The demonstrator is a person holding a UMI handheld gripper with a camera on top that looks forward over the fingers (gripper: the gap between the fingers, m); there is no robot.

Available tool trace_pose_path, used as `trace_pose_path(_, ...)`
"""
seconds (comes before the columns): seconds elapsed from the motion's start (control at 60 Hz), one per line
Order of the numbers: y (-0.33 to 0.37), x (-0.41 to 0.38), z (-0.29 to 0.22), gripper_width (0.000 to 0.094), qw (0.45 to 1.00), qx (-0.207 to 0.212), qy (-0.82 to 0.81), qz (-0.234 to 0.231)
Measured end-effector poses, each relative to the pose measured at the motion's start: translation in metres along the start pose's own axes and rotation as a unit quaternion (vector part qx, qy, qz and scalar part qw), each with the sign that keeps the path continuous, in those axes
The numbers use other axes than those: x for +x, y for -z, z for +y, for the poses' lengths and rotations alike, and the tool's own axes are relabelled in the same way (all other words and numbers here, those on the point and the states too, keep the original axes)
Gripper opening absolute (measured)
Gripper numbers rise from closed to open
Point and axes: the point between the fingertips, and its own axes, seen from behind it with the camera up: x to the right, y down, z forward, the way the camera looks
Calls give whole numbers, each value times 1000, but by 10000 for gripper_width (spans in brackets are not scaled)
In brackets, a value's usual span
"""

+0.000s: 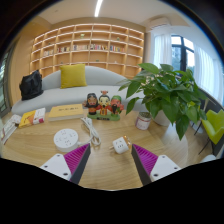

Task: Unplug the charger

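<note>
A small white charger cube (121, 145) lies on the wooden table (110, 172), just ahead of my fingers and a little right of the middle of the gap. A white cable (96, 142) lies coiled just left of it; whether it is plugged into the cube I cannot tell. My gripper (111, 162) is open and empty, low over the table. Its pink pads (76, 161) stand wide apart, short of the charger.
A round white disc (66, 139) lies left of the cable. Beyond are small dolls (103, 105), a yellow box (66, 112), books (28, 118) and a leafy potted plant (163, 92) at the right. A sofa (70, 88) and shelves (88, 45) stand behind.
</note>
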Motion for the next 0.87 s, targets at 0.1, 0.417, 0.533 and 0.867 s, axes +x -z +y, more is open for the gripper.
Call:
trace_pose_path(0.1, 45, -5, 0, 853, 1000, 3, 0, -3)
trace_pose_path(0.417, 173, -21, 0, 853, 1000, 22, -1, -5)
trace_pose_path(0.533, 201, -26, 4, 851, 1000, 27, 2, -9)
trace_pose_path(0.867, 229, -25, 10, 851, 999, 34, 19, -13)
